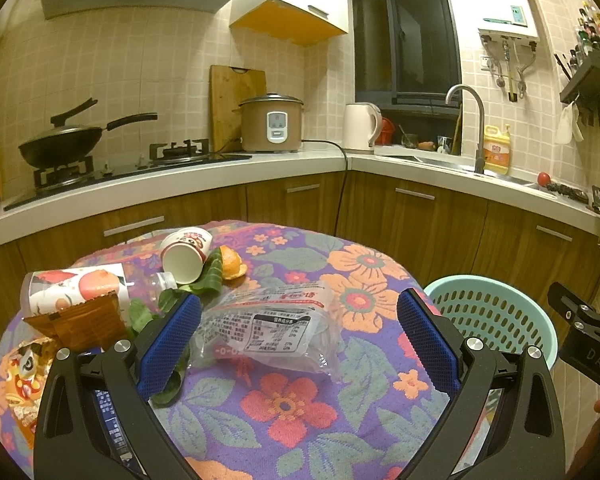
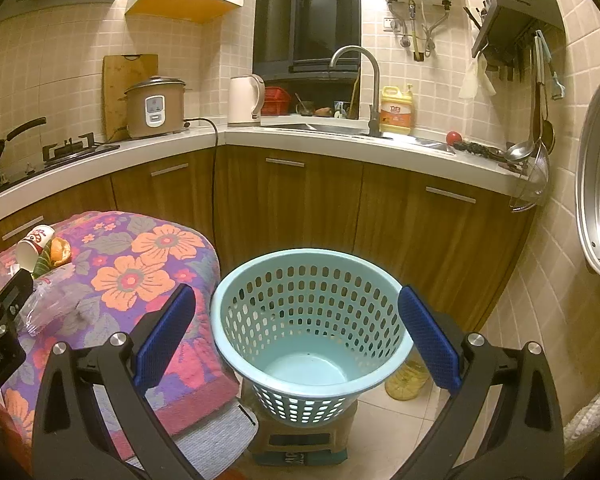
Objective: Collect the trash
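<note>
Left wrist view
Left gripper (image 1: 298, 334): your fingers (image 1: 168, 344) were spread wide and gripped nothing; they hovered over the flowered surface (image 1: 339, 276).
Clear plastic bag (image 1: 272, 330): it lay crumpled on the surface between your two fingers, printed label up, touching neither pad as far as you could see.
Paper cup (image 1: 186, 254): it lay on its side toward the far edge of the surface, mouth facing you.
Orange peel (image 1: 232, 264): just beside the cup, with green leaves (image 1: 206, 280) against it.
Plastic bottle (image 1: 80, 286): it lay on its side near the left edge, cap end pointing toward the cup.
Orange wrapper (image 1: 80, 324): in front of the bottle, with a snack packet (image 1: 24, 384) nearer you at the left edge.
Basket (image 1: 495, 312): pale blue and perforated, it stood off the surface's right edge, lower down.
Right gripper (image 1: 583, 332): only part of its black body showed at the right.

Right wrist view
Right gripper (image 2: 298, 336): your fingers (image 2: 427, 340) were wide apart and held nothing, framing the basket (image 2: 311, 316) below.
Basket: upright on a small stool (image 2: 300, 436), just beside the surface's near right corner; no trash showed inside.
Surface (image 2: 148, 264): the cup (image 2: 34, 246), peel (image 2: 60, 250) and bag (image 2: 48, 308) sat toward its left side.
</note>
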`<state>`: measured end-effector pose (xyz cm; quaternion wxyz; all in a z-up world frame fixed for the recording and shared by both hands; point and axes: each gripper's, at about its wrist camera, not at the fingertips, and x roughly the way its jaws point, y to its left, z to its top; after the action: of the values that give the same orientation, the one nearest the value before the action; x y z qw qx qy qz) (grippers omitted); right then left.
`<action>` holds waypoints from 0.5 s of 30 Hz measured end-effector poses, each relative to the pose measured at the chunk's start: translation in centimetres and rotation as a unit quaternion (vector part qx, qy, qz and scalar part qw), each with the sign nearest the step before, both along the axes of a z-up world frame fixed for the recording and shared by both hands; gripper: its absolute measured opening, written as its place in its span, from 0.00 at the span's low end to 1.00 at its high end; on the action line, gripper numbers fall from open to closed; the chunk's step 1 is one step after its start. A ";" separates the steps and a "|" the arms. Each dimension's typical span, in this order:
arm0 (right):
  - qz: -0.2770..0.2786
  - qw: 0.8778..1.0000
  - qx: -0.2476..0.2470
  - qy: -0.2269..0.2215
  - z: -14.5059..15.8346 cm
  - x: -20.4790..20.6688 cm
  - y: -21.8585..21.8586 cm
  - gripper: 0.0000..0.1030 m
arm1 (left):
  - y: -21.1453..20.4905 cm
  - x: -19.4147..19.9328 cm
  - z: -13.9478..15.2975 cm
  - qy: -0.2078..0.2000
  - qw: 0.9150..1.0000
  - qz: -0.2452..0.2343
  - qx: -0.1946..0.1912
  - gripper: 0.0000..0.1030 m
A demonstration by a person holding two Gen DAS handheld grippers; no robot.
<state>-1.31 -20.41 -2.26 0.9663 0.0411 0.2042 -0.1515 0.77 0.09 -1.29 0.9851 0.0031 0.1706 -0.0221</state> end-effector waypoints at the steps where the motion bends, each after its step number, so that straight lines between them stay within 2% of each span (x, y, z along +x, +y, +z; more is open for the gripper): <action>1: 0.002 1.000 0.000 -0.001 0.1 -0.1 0.1 0.94 | -0.1 -0.1 0.0 -0.001 1.000 -0.001 0.001 0.93; 6: 0.022 1.000 0.021 -0.004 0.7 -0.2 0.1 0.94 | -0.7 -2.0 0.5 -0.007 1.000 -0.013 0.017 0.92; 11: 0.063 0.998 0.019 -0.016 1.1 -0.6 2.1 0.94 | 1.5 -5.3 2.7 -0.006 0.999 -0.032 -0.010 0.92; 15: 0.112 0.993 0.029 -0.024 1.3 -0.6 4.7 0.94 | 5.6 -7.5 3.0 0.009 0.999 -0.011 -0.041 0.92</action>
<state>-1.91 -15.76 -0.92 0.9802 0.0496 0.1885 -0.0356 -6.71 5.65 1.74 0.9824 -0.0360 0.1786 -0.0402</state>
